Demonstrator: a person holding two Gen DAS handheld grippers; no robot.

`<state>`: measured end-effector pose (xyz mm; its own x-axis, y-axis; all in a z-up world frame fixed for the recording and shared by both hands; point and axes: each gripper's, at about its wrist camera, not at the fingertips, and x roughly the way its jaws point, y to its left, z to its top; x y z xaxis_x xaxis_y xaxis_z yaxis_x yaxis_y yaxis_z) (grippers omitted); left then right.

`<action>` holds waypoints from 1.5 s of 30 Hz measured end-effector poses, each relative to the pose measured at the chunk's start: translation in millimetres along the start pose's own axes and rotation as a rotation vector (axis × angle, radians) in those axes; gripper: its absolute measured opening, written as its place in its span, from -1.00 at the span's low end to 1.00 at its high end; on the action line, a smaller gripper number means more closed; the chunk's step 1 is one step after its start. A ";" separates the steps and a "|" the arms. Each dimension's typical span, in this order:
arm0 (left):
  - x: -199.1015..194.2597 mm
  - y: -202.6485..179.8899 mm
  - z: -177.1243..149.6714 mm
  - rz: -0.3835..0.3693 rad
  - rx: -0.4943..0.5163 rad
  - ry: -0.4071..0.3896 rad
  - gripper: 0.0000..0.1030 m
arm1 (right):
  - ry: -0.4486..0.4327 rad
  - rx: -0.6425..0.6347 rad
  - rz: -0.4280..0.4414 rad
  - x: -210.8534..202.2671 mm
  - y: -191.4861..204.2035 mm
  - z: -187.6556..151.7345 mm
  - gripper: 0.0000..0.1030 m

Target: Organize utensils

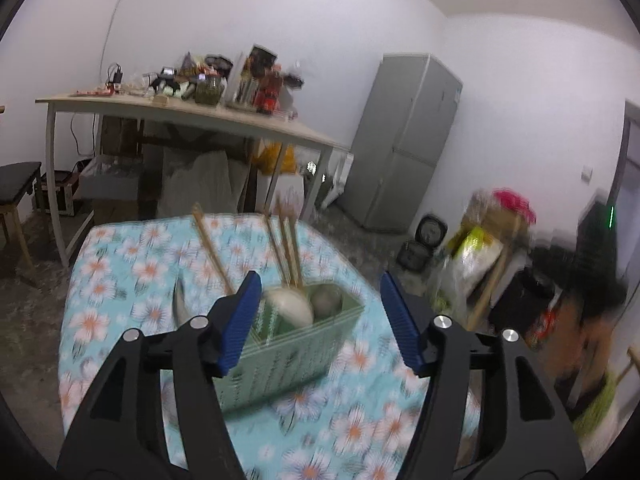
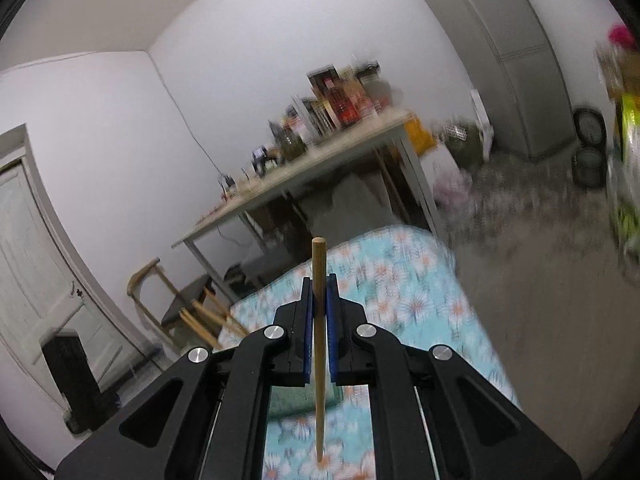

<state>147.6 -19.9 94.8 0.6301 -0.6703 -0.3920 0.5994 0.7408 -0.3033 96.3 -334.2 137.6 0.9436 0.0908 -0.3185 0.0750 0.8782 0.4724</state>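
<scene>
A green slotted basket (image 1: 288, 360) stands on the table with the flowered cloth (image 1: 120, 280). It holds a white spoon (image 1: 290, 306), a grey-green spoon (image 1: 326, 300) and several wooden chopsticks (image 1: 286, 248) that lean upward. A grey metal utensil (image 1: 180, 304) shows just left of the basket. My left gripper (image 1: 320, 320) is open, its blue pads wide apart in front of the basket with nothing pressed between them. My right gripper (image 2: 319, 300) is shut on a single wooden chopstick (image 2: 319, 264), held upright above the cloth (image 2: 400, 280). A corner of the basket (image 2: 296, 400) shows below it.
A long light table (image 1: 200, 116) crowded with jars and boxes stands behind, with bags beneath it. A grey fridge (image 1: 408, 140) is at the back right. Bags and pots (image 1: 472, 248) sit on the floor to the right. A wooden chair (image 2: 180, 304) and a door (image 2: 32, 260) are on the left.
</scene>
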 end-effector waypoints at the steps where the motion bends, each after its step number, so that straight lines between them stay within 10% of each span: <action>1: -1.0 1.2 -7.8 0.002 0.003 0.021 0.23 | -0.026 -0.020 0.005 -1.2 7.1 9.0 -0.88; 14: -3.9 34.2 -79.3 0.053 -0.094 0.184 0.31 | -0.128 -0.183 0.093 44.8 82.0 66.1 -0.88; 31: -3.7 52.8 -79.9 0.080 -0.134 0.181 0.33 | 0.133 -0.235 0.024 149.6 85.0 4.4 -0.84; 35: -4.0 53.0 -80.4 0.079 -0.142 0.182 0.38 | 0.182 -0.195 0.000 146.3 70.0 -8.9 -0.13; 45: -16.6 38.5 -76.2 0.127 -0.152 0.160 0.64 | 0.165 -0.103 -0.010 75.9 47.6 -30.3 0.35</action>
<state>122.6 23.2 23.4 0.6022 -0.5651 -0.5639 0.4319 0.8247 -0.3652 161.7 -271.2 111.0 0.8767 0.1502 -0.4570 0.0427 0.9220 0.3849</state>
